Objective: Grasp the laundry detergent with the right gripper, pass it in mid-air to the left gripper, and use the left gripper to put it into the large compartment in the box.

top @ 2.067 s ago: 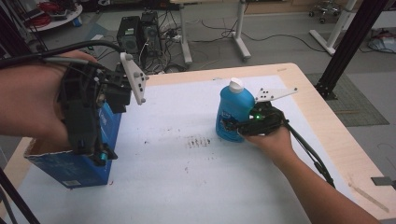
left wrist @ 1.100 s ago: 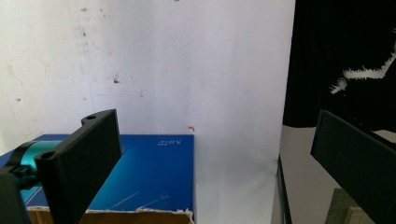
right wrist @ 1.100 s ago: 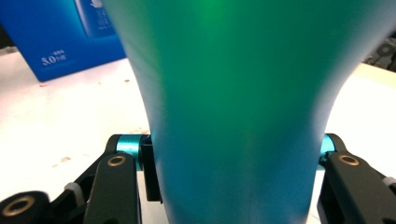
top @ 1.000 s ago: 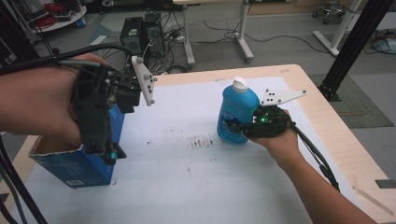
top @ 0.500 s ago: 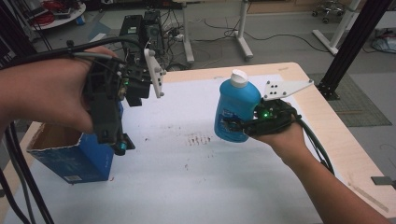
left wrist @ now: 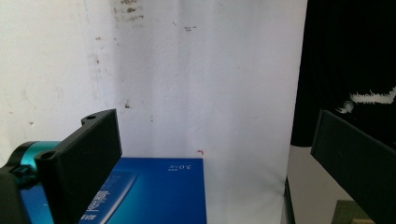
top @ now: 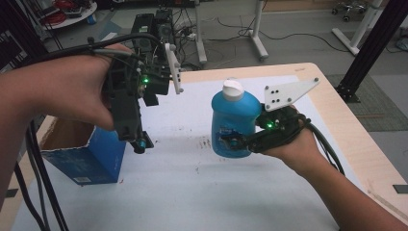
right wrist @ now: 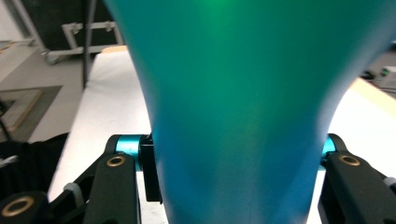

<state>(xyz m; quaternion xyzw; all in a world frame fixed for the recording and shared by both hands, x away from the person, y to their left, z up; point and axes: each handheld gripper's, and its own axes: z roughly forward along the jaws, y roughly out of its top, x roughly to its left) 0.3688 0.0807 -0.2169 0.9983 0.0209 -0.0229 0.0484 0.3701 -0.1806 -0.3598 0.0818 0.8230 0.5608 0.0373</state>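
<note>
The open blue box (top: 84, 156) on the table (top: 269, 192) shows a bare cardboard inside. Right of the box, the right hand-held gripper (top: 231, 142) clamps the blue bottle (top: 234, 120), upright above the table; its own view shows both jaws pressing the bottle's sides. The left hand-held gripper (top: 139, 144) hangs over the box, jaws apart.
</note>
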